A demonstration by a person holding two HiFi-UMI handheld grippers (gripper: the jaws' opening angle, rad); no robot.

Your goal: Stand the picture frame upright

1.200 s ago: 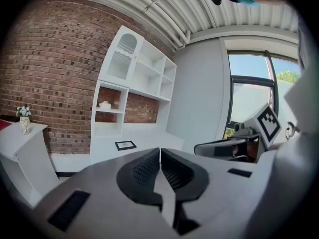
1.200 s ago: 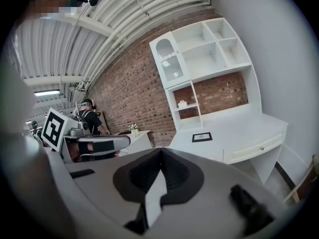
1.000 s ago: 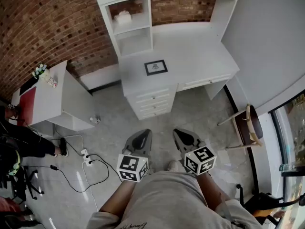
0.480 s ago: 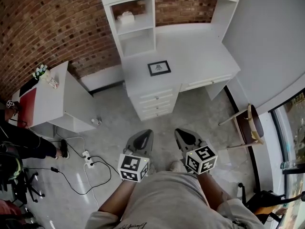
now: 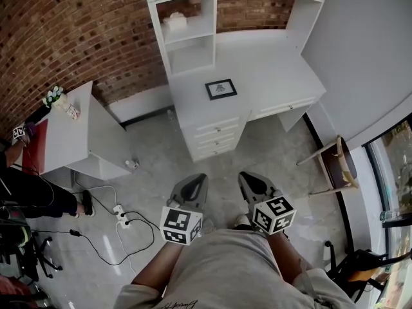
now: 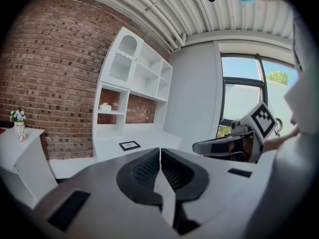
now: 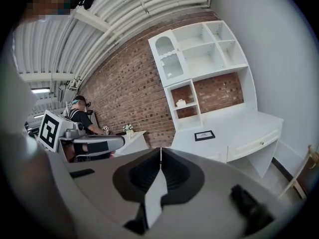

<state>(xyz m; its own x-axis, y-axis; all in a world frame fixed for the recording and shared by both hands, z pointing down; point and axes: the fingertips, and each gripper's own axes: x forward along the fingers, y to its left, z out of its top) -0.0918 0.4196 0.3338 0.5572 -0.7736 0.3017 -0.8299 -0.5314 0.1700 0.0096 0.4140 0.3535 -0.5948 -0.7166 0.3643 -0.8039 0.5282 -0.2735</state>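
Down at the person's waist, the left gripper (image 5: 195, 180) and the right gripper (image 5: 248, 177) sit side by side, noses pointing ahead over the grey floor (image 5: 161, 163). Each gripper's own view shows its two jaws pressed together with nothing between them, so both are closed and empty.

Beyond them, well apart from either gripper, stands the white desk (image 5: 277, 66) with its drawers (image 5: 217, 132) facing the person. The picture frame (image 5: 221, 89) lies flat on the desktop, face up, near the front edge above the drawers and below the open shelves (image 5: 190, 31) against the brick wall.

Over the last second the desk and frame have slid a little to the right and upward in the head view, while the grippers have kept their low, closed pose. That reads as the person turning or stepping to line up with the desk rather than reaching. I judge the task as not yet begun: the frame is untouched and flat, and the approach across the floor comes first, then opening a gripper to take an edge.
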